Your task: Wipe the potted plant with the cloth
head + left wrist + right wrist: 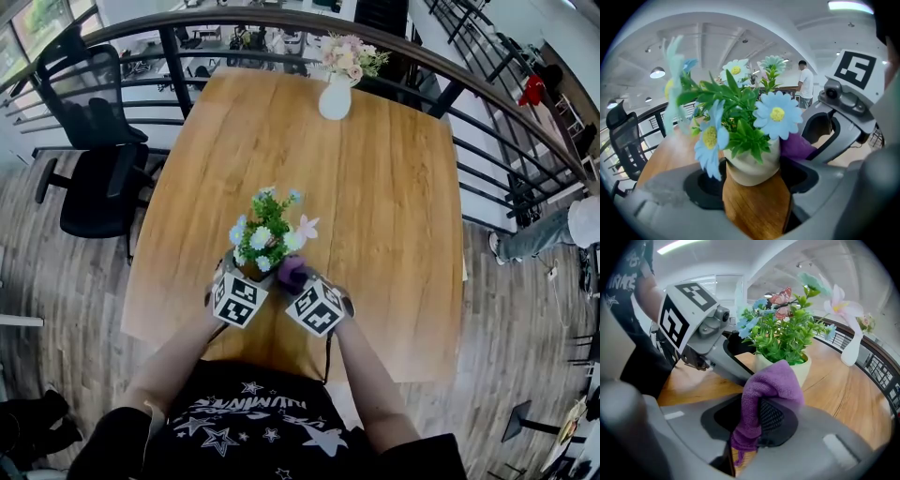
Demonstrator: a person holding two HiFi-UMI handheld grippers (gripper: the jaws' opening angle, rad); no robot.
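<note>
A small potted plant (264, 236) with blue and white flowers stands near the front edge of the wooden table (384, 206). In the left gripper view its cream pot (752, 165) sits between the two jaws of my left gripper (753, 183), which press on it from both sides. My right gripper (751, 422) is shut on a purple cloth (765, 385). The cloth bulges out over the jaws and lies against the right side of the pot (802, 370). In the head view the cloth (292, 274) shows just right of the pot, between both grippers.
A white vase of pink flowers (335, 92) stands at the table's far edge. A black office chair (98, 178) is left of the table. A dark railing (473, 89) curves behind it. A person's legs (539, 234) show at the right.
</note>
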